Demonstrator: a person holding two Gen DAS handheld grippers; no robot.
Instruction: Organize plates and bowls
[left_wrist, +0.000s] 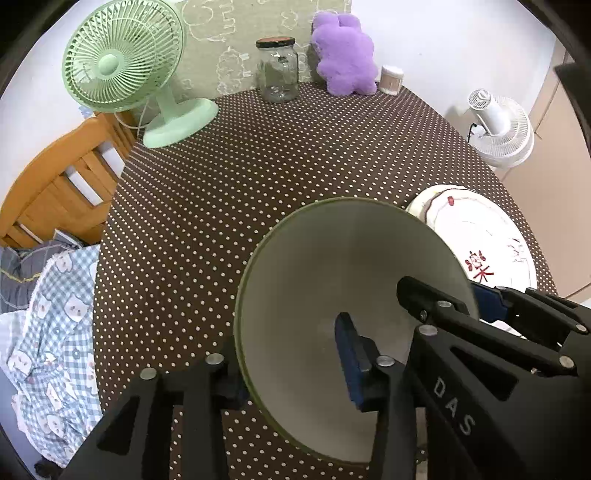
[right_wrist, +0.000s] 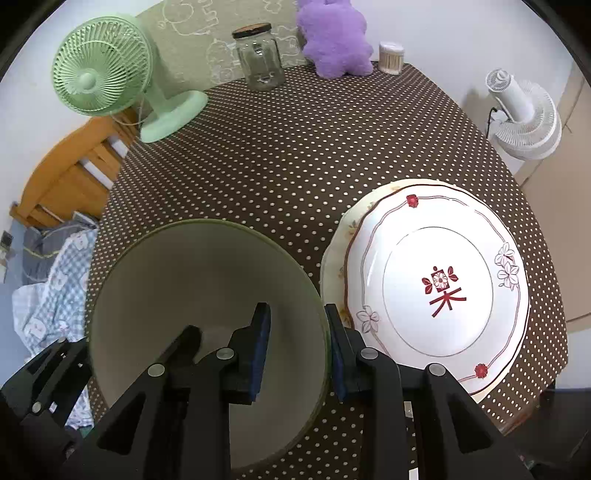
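Both grippers straddle the green bowl (right_wrist: 207, 314) rim.
Right gripper (right_wrist: 297, 347) clamps it; left gripper (left_wrist: 291, 354) looks slack. Stacked plates (right_wrist: 436, 284) crowd alongside.

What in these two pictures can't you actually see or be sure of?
- Lower plate, right wrist view: the white plate stacked on it covers all but its rim.
- Green bowl base, both views: gripper fingers hide it.
- Glass jar contents: too small to tell.
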